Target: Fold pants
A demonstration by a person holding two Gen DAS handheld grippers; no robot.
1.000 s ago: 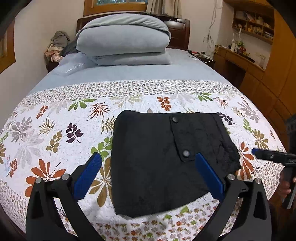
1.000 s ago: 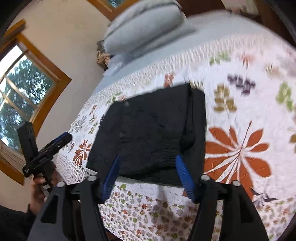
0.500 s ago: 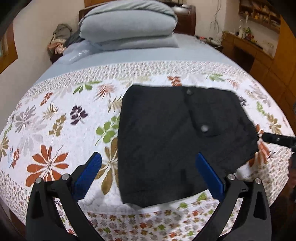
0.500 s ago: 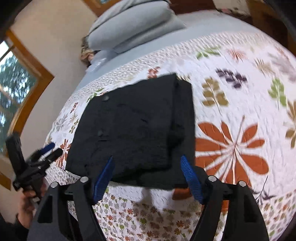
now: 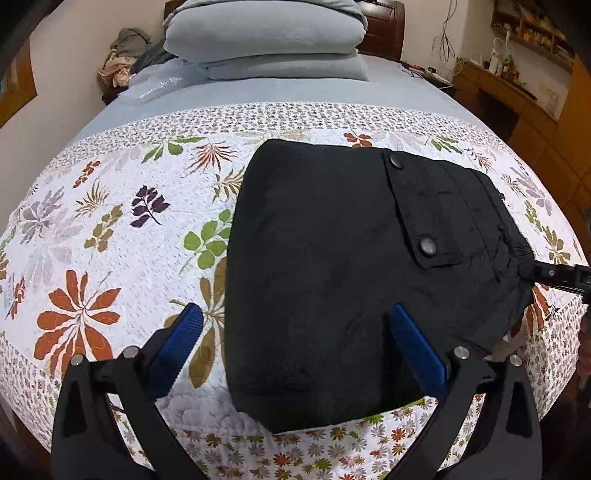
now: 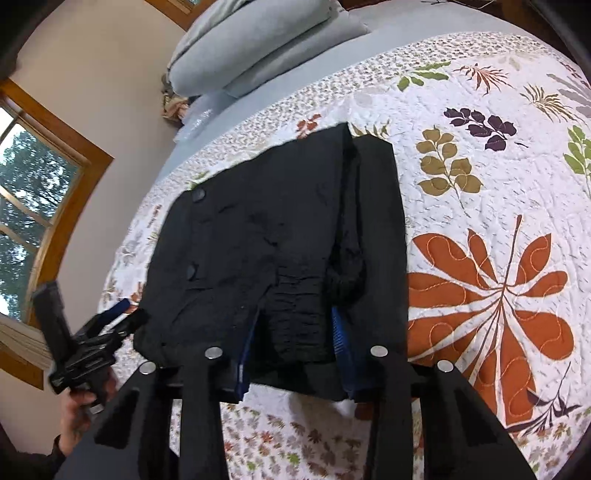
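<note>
Folded black pants (image 5: pixel 332 258) lie on a floral quilt (image 5: pixel 110 258) near the bed's front edge, a snap-buttoned pocket flap (image 5: pixel 417 210) on top. My left gripper (image 5: pixel 295 314) hangs open above their near left corner, one pad over the quilt and the other over the cloth. In the right wrist view the pants (image 6: pixel 258 240) run away from me. The jaws of my right gripper (image 6: pixel 295 317) are closing, and the gathered waistband (image 6: pixel 295 314) is pinched between the blue pads. The left gripper (image 6: pixel 122 310) shows at the pants' far corner, held by a hand (image 6: pixel 74 406).
Grey folded bedding (image 5: pixel 266 33) is stacked at the headboard, with a clothes heap (image 5: pixel 125 55) to its left. A wooden desk and shelves (image 5: pixel 517 85) stand along the right wall. A window (image 6: pixel 33 206) sits beside the bed. The quilt's front edge (image 5: pixel 295 454) drops off just below the pants.
Both grippers have sunk toward the pants, which now fill more of each view. The right gripper's pads have drawn together onto the waistband. The left gripper has stayed open.
</note>
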